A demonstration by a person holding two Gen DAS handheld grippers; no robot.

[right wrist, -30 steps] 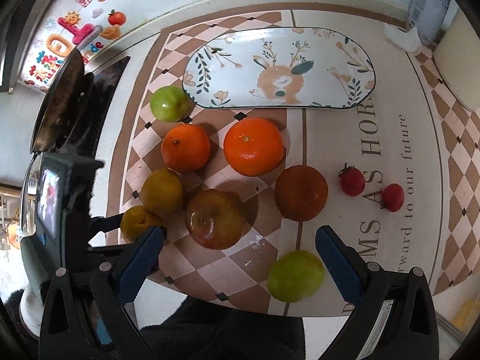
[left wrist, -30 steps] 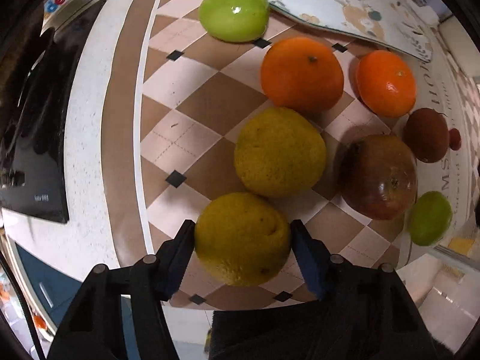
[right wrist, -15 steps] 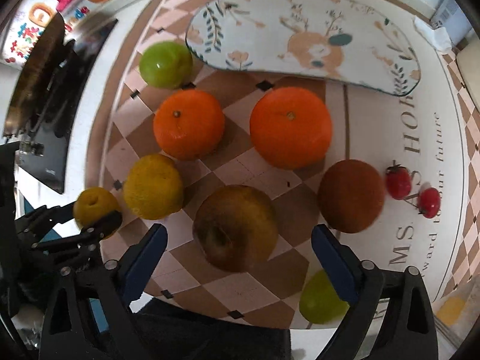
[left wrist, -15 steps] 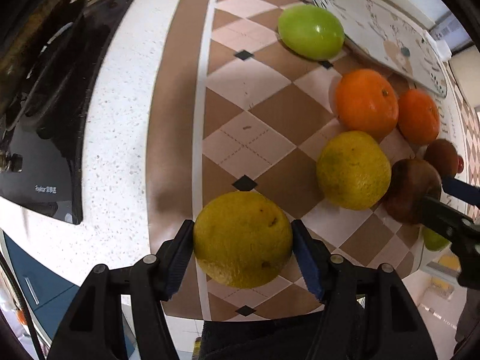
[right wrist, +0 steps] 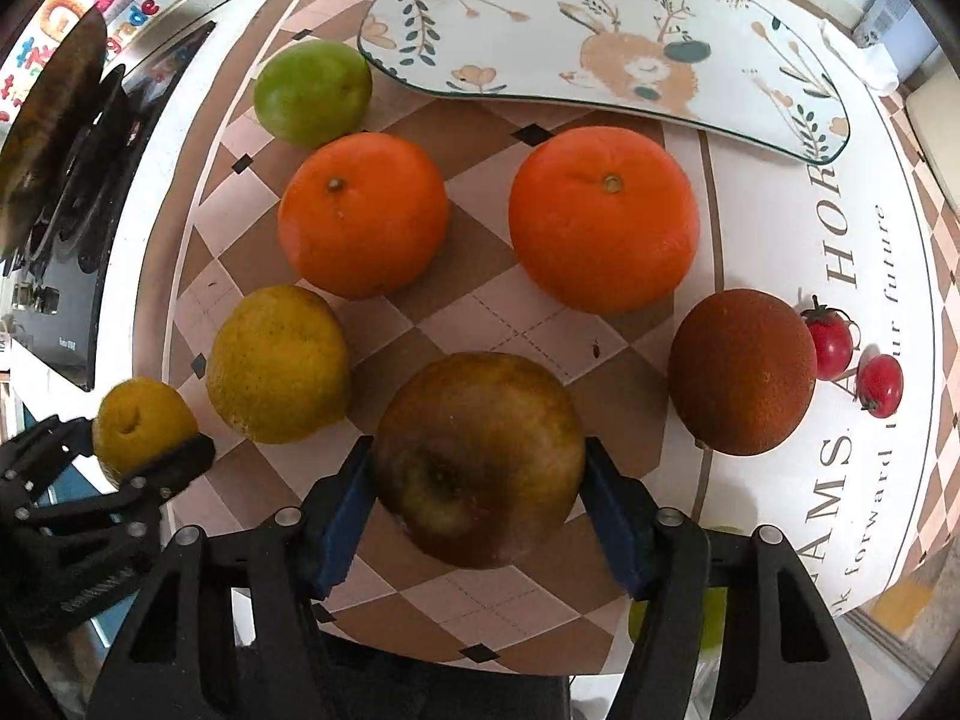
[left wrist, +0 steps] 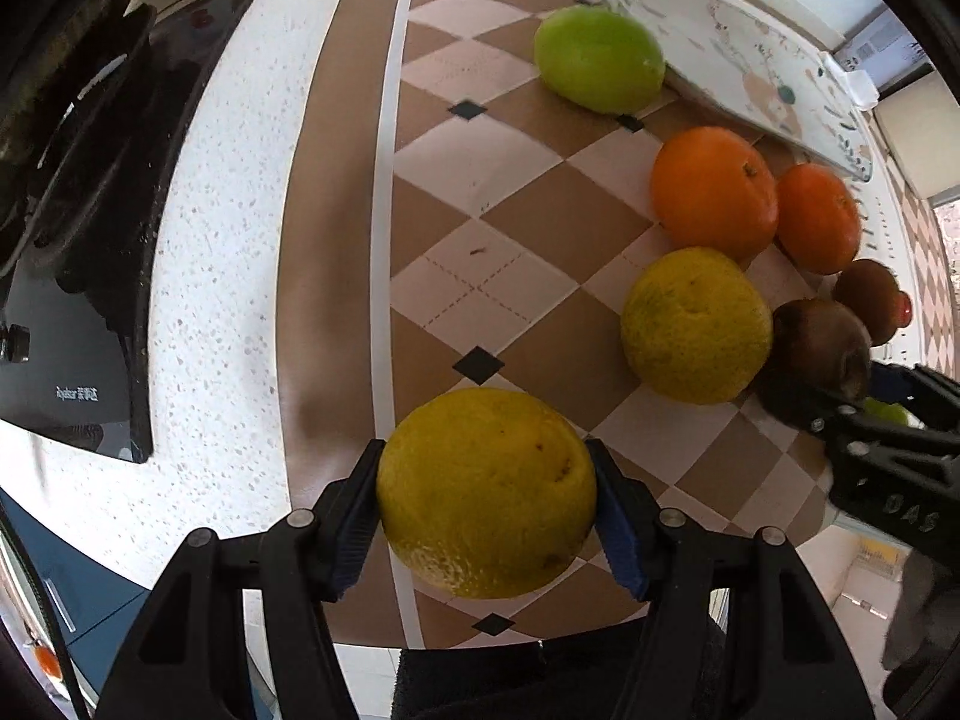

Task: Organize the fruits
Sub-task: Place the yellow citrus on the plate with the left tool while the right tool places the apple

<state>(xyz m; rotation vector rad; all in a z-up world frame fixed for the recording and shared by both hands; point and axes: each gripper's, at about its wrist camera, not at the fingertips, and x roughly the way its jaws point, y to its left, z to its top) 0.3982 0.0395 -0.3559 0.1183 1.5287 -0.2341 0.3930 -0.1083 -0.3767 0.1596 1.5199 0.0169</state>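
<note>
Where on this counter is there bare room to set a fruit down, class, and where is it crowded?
Free: the deer-print tray, bare all over; the checked mat between the speckled counter and the oranges. Crowded: the fruit cluster around the brownish apple, oranges, yellow citrus and cherry tomatoes close together.

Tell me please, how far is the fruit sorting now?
Nothing looks done yet: the plate holds no fruit. In hand: the left gripper grips a yellow citrus, and the right gripper is closing around a brown apple. Left on the mat: two oranges, another yellow citrus, a green fruit, a brown round fruit and two small tomatoes.
</note>
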